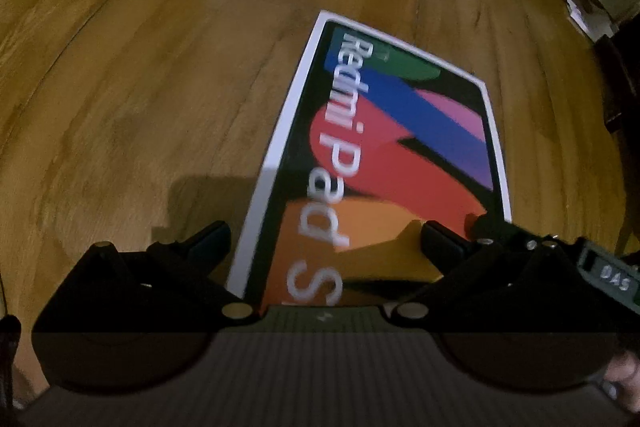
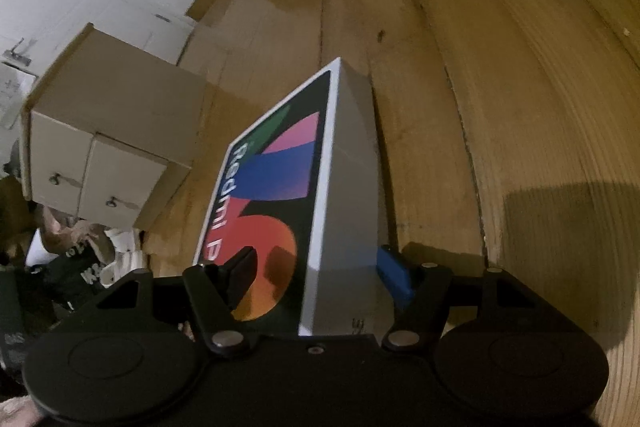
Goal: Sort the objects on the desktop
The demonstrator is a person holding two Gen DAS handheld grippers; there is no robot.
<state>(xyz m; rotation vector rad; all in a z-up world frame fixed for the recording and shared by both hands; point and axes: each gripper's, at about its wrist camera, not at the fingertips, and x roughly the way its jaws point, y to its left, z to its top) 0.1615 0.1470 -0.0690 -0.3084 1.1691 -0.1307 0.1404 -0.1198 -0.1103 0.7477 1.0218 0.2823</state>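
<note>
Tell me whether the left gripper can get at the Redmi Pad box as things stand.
Probably yes: the left gripper is open right over the Redmi Pad box, nothing between them, though the right gripper already clamps its near corner.

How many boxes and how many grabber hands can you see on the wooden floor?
Colourful tablet box: 1
Plain cardboard box with two handles: 1
Grabber hands: 2, left gripper and right gripper
Total: 4

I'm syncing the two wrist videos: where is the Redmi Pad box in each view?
Left wrist: Redmi Pad box centre, running up from the open hand-held gripper.
Right wrist: box centre, clamped between the fingers.
Shared landmark: wooden tabletop.
</note>
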